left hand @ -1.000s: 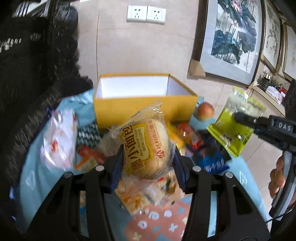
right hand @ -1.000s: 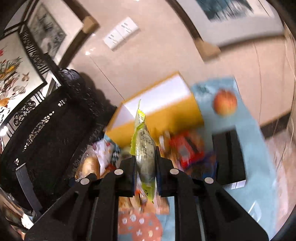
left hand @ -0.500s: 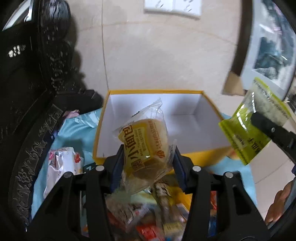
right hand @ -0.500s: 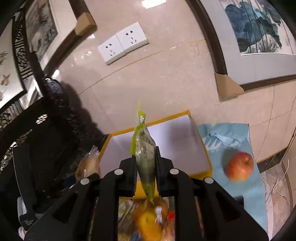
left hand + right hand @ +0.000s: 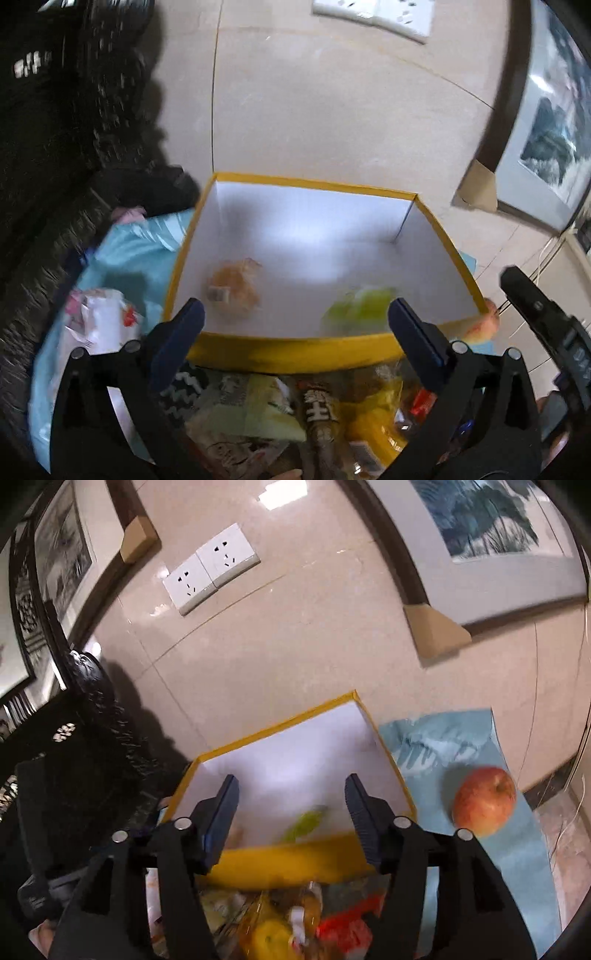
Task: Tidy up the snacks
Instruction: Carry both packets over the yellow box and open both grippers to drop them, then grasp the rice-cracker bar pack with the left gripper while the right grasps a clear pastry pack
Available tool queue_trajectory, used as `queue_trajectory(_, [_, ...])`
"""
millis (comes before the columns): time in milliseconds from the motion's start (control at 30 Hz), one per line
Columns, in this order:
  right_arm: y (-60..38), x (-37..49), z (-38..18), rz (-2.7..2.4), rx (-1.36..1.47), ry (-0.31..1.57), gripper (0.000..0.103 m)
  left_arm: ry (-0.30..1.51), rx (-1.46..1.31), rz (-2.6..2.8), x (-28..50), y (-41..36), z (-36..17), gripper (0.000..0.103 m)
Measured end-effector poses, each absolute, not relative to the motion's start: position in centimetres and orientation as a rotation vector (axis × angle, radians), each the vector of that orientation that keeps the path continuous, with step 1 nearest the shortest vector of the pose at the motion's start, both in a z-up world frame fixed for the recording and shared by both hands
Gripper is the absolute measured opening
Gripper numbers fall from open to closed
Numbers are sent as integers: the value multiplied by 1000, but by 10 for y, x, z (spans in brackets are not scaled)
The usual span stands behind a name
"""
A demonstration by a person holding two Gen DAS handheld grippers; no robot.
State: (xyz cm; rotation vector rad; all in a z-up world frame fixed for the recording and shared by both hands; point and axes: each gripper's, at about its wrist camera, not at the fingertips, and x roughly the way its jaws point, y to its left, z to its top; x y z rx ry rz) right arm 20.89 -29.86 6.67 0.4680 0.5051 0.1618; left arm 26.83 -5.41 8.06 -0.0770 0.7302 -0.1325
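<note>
Left wrist: bun (image 5: 233,286) beyond opening left tongs (image 5: 295,317).

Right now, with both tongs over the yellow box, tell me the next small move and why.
Probably draw both back toward the snack pile in front of the box and pick the next packet. The left tongs and right tongs are opening with nothing between them, the bread packet and green packet lie blurred inside the yellow box, and many snacks remain outside.

A box (image 5: 295,356) sits just ahead of both grippers, with a bun (image 5: 234,286) and a packet (image 5: 360,308) inside. An apple (image 5: 484,801) lies right of it, and loose snacks (image 5: 280,413) are piled beneath the grippers.
</note>
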Motion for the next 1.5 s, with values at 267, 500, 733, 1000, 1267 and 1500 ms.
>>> queue_trajectory(267, [-318, 131, 56, 141, 490, 576, 82, 696, 35, -193, 203, -64, 95, 101])
queue_trajectory(500, [-320, 74, 22, 77, 414, 631, 93, 751, 79, -244, 136, -57, 55, 101])
queue_trajectory(733, [-328, 56, -10, 80, 510, 637, 93, 831, 36, -243, 90, -28, 5, 101])
queue_trajectory(1000, [-320, 55, -13, 102, 483, 656, 93, 887, -14, -195, 75, -7, -23, 101])
queue_trajectory(1267, [-322, 56, -16, 93, 499, 665, 93, 952, 11, -176, 84, -14, -45, 68])
queue_trajectory(1500, [-313, 58, -18, 109, 477, 684, 93, 1012, -35, -179, 95, -15, -55, 69])
